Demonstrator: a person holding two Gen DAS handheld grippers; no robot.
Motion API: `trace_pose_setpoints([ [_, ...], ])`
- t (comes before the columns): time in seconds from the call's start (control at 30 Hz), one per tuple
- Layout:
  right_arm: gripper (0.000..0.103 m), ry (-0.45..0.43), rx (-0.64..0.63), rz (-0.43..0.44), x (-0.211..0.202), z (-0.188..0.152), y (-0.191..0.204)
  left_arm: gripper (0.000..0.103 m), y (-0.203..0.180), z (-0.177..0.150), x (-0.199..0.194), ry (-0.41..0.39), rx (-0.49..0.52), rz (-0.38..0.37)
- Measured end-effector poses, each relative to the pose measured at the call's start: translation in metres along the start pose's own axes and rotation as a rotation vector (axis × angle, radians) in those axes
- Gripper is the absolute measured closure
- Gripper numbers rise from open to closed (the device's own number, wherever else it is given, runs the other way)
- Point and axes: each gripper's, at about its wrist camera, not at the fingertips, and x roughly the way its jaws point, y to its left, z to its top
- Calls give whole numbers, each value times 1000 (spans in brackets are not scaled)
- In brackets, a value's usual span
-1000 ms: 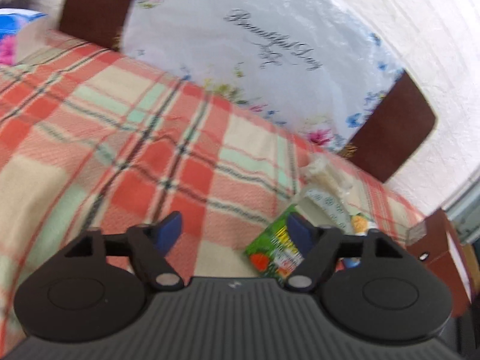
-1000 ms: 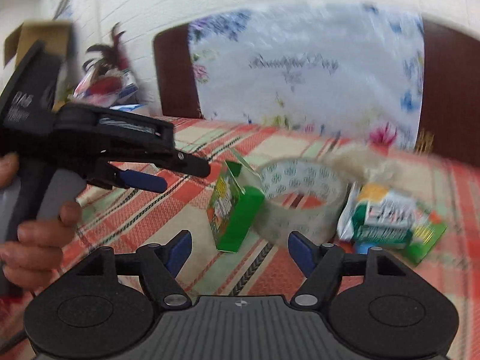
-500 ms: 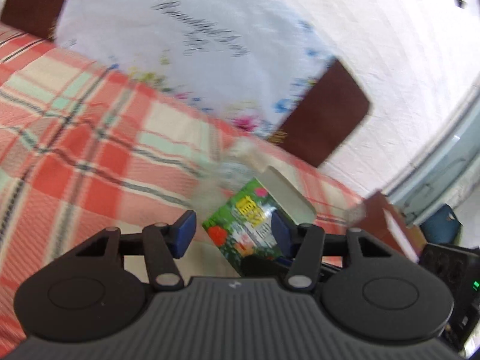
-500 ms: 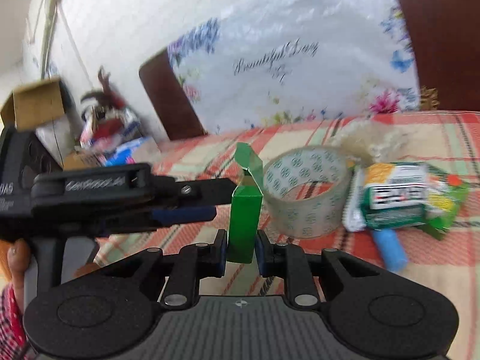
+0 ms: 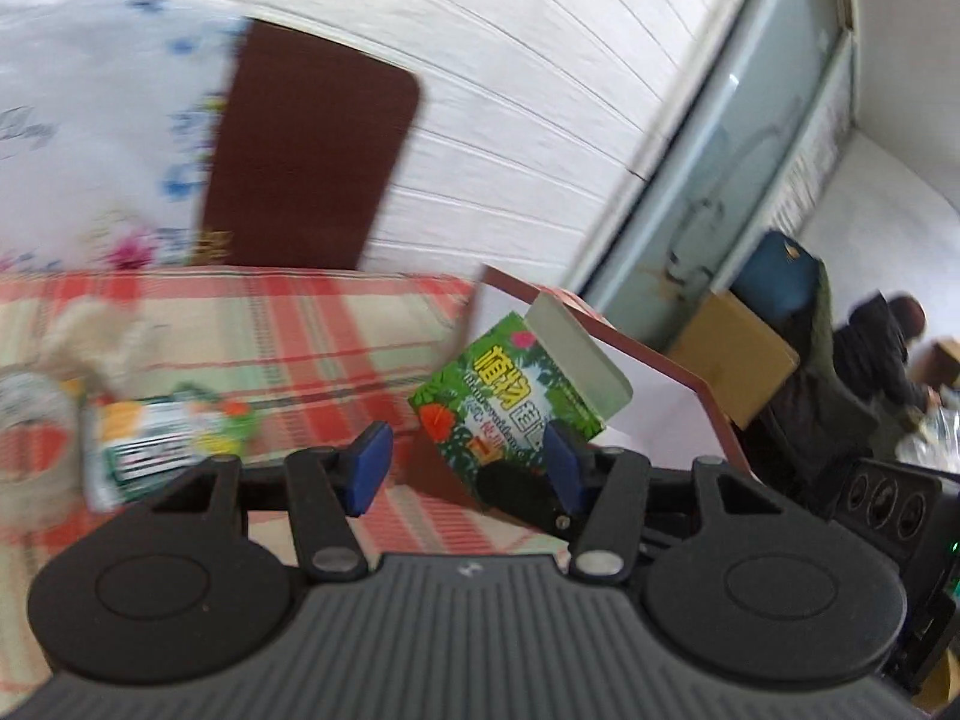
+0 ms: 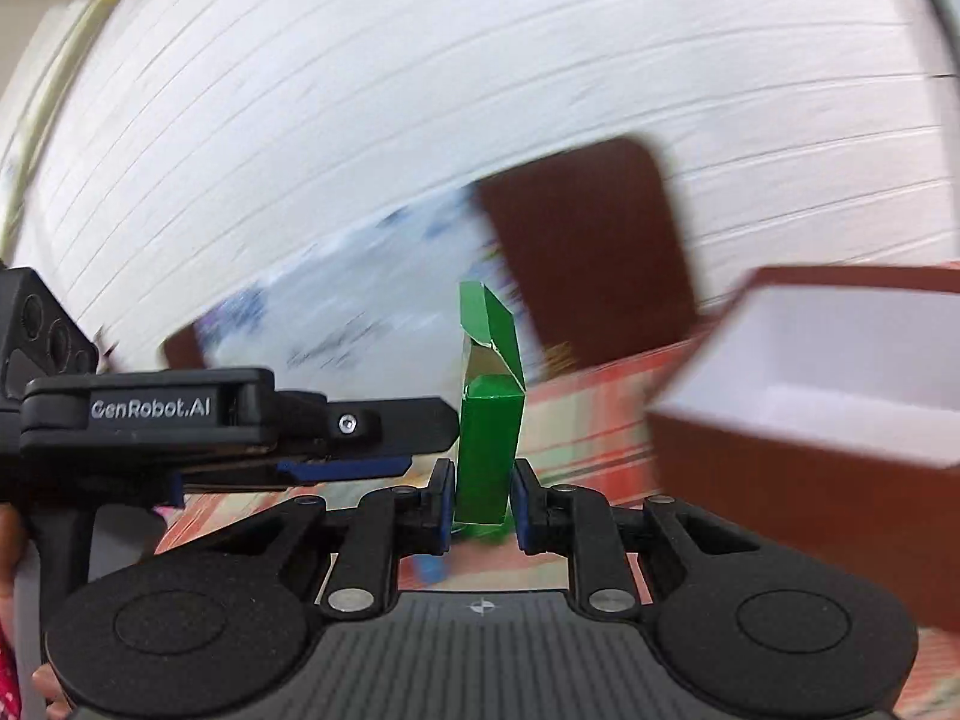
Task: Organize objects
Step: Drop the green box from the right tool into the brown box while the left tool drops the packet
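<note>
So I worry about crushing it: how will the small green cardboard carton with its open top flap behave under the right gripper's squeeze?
The small green cardboard carton probably dents easily: it is thin card, and its top flap stands open. It looks light, held upright by the right gripper near its base alone. It may pivot if bumped by the left gripper.

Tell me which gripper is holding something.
The right gripper: it clamps the green carton. The left gripper is open, holding nothing.

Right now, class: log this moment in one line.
right tongs: shut on green carton | left tongs: open | brown box: open, right of carton
</note>
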Motion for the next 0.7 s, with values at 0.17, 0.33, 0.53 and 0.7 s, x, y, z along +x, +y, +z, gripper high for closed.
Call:
trace_pose_setpoints([
  [0.17, 84, -58, 67, -132, -32, 8, -56, 46, -54, 5, 63, 82, 71, -33],
  [0.33, 81, -113, 144, -180, -51, 12, -97, 45, -89, 11, 98, 105, 107, -4],
  [0.53, 74, -161, 222, -318, -54, 21, -134, 45, -112, 16, 109, 123, 198, 164],
  [0.7, 60, -192, 192, -405, -62, 20, -138, 44, -112, 11, 104, 132, 250, 295],
])
